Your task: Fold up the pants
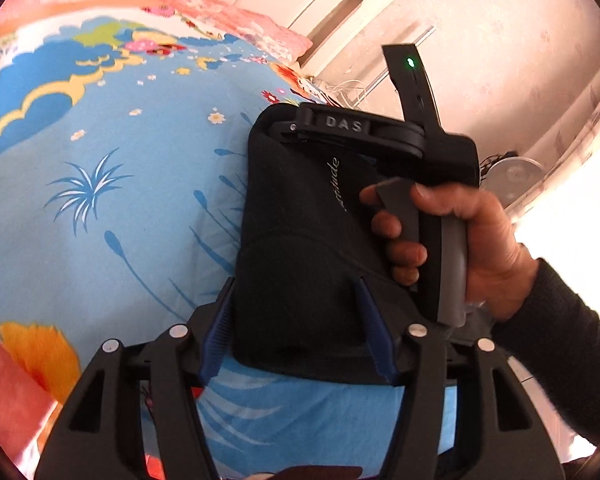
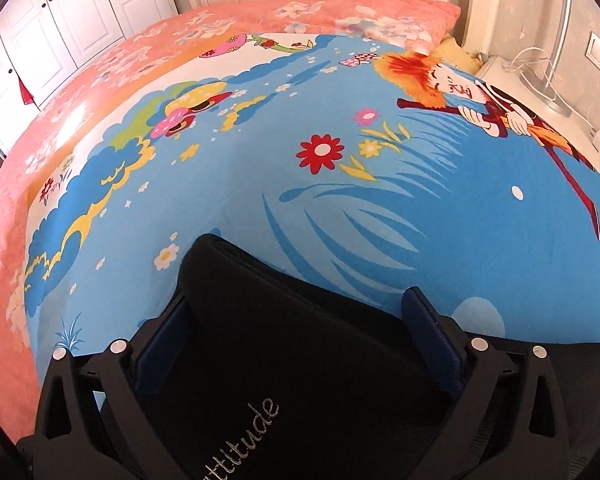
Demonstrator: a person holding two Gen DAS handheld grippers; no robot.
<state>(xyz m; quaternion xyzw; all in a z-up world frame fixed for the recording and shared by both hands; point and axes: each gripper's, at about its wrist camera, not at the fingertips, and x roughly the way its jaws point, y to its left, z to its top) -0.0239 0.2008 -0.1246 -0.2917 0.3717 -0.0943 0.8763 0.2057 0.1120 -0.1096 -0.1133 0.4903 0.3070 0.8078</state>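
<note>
black pants (image 1: 300,264) lie folded into a thick compact rectangle on the bed, silver script lettering facing up.

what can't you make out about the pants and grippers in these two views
- Pants, left wrist view: right edge hidden behind the right gripper's body and the hand.
- Pants, right wrist view: near end cut off by the bottom edge; lettering only partly shown.
- Left gripper: whether its pads touch the cloth is unclear, dark on dark.
- Right gripper: same doubt.

Folded black pants (image 1: 300,248) lie on the bedspread (image 1: 112,208) — left gripper (image 1: 296,312) seemingly straddling their edge.
</note>
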